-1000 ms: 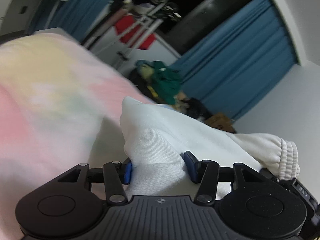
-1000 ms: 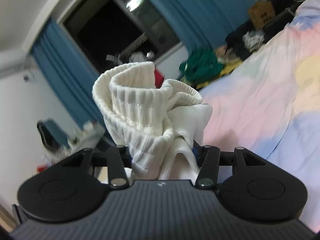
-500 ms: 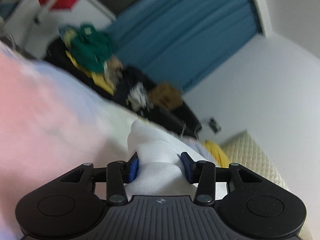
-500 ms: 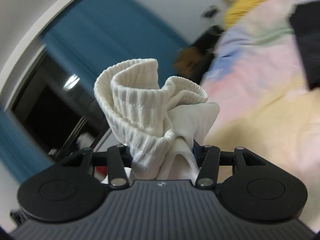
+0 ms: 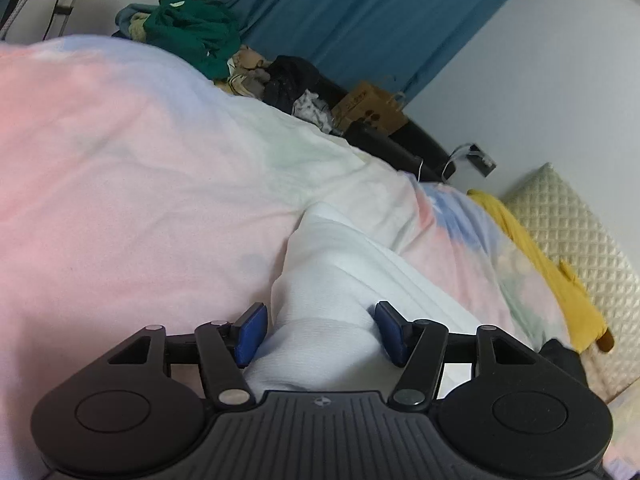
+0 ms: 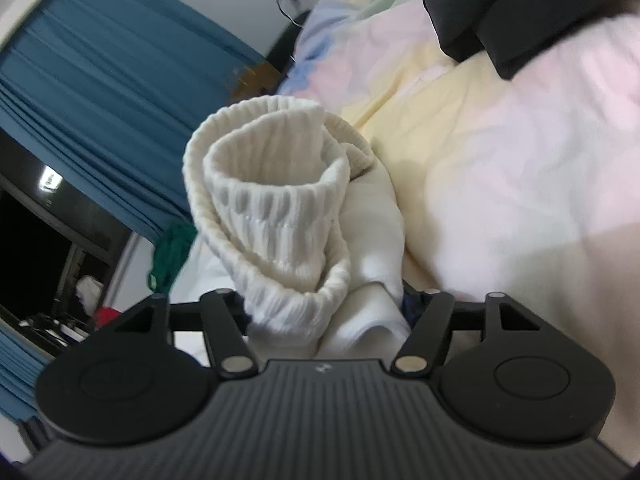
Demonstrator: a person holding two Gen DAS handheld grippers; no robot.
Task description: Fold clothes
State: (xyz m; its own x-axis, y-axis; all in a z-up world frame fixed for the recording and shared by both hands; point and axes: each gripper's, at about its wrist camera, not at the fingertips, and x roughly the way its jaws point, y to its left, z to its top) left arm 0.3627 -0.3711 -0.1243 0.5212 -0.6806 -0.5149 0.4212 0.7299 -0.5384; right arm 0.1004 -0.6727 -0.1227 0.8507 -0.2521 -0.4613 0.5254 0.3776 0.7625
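Left tongs (image 5: 320, 334) clamp white garment (image 5: 340, 280); right tongs (image 6: 326, 312) pinch its ribbed cuff (image 6: 272, 208).

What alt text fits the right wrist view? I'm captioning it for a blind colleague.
The right tongs are shut on a bunched white garment, its ribbed cuff curling up in front of the camera. Behind lie a pastel bedspread, a black garment at upper right, and blue curtains at left.
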